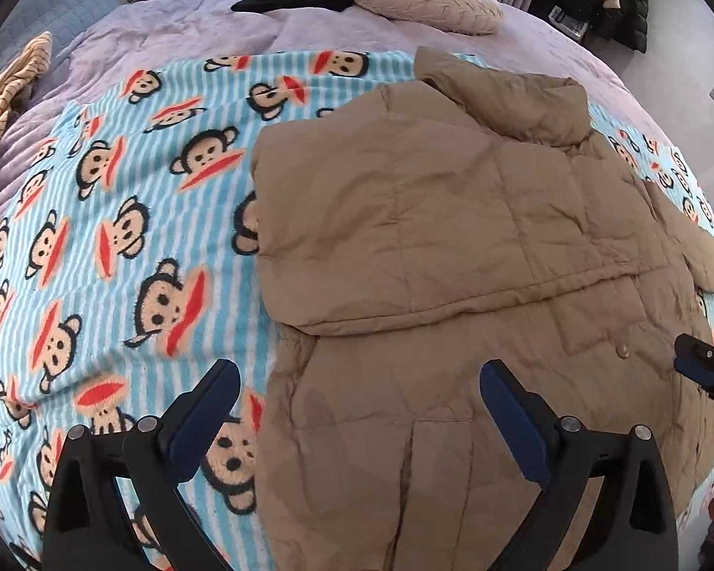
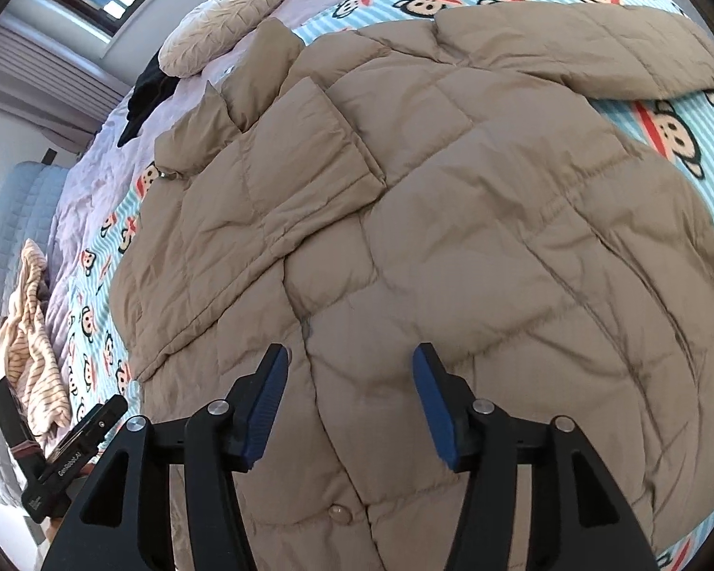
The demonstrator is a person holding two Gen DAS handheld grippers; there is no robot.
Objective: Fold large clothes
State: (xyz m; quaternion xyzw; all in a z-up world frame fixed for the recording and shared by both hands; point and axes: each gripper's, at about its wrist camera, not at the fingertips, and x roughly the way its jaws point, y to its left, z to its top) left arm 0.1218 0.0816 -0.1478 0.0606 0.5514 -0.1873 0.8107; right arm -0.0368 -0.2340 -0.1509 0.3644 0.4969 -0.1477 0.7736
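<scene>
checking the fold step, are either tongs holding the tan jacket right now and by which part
Nothing is held. The left tongs and right tongs both stand open above the tan jacket, with no fabric pinched between their pads.

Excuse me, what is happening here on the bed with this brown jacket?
A person is folding a tan puffer jacket laid on a monkey-print blanket on the bed, with a gripper in each hand. One sleeve is already folded across the body. The left gripper and the right gripper are both open above the jacket, holding nothing. The other sleeve lies spread out, not yet folded.
</scene>
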